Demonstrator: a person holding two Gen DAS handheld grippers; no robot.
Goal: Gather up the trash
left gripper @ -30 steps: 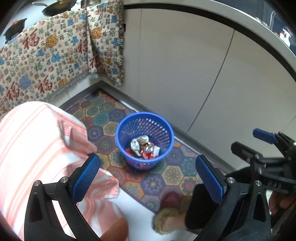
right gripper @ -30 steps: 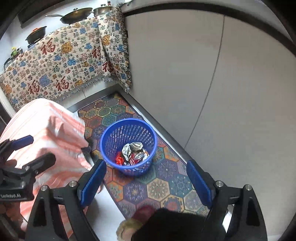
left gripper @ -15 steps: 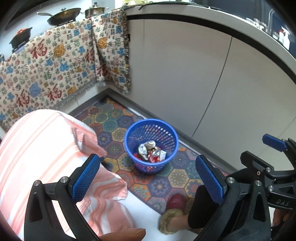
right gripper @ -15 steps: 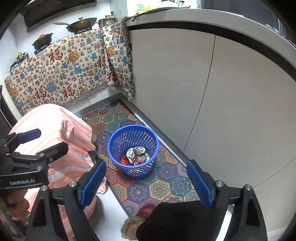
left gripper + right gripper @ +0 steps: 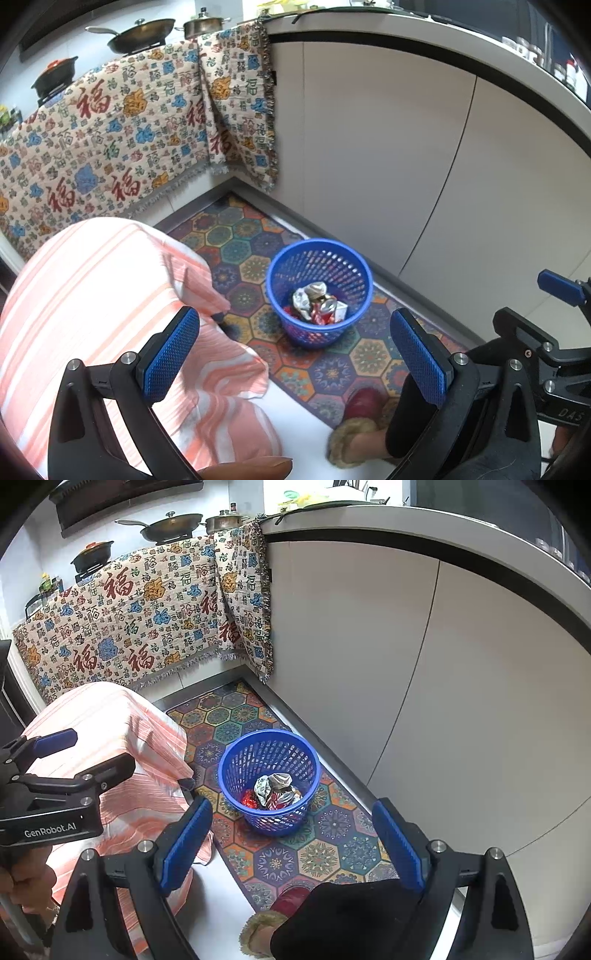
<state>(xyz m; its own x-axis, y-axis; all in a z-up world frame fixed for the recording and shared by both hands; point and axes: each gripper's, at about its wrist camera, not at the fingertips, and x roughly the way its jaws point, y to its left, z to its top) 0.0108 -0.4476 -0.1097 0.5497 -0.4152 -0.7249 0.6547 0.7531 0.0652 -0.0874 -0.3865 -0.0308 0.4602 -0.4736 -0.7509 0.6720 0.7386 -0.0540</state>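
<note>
Fingers [image 5: 173, 354] of the left gripper [image 5: 295, 358] spread wide, nothing between them; right gripper [image 5: 291, 845] same, blue fingers [image 5: 397, 843] wide apart and empty. Both point down at a slant toward the blue basket [image 5: 295, 334], which stands upright on the patterned floor mat [image 5: 369, 354], well below the fingertips and apart from them. Crumpled trash [image 5: 317, 302], silver and red wrappers, lies in the bottom of the basket; in the right wrist view the same trash [image 5: 275, 790] sits inside the basket [image 5: 269, 823]. Just left of the basket, a rounded shape under a pink-striped cloth [image 5: 92, 295], near it but not clearly touching. Right of the mat runs a grey cabinet front [image 5: 388, 147], close to the basket. A cloth printed with red characters [image 5: 110, 140] hangs over the far counter edge, with a pan [image 5: 142, 35] and pots above it. At the bottom edge, a person's slippered foot [image 5: 354, 439] on the white floor beside the mat. Right gripper also shows at the right edge of the left view, left gripper at the left edge of the right view.
</note>
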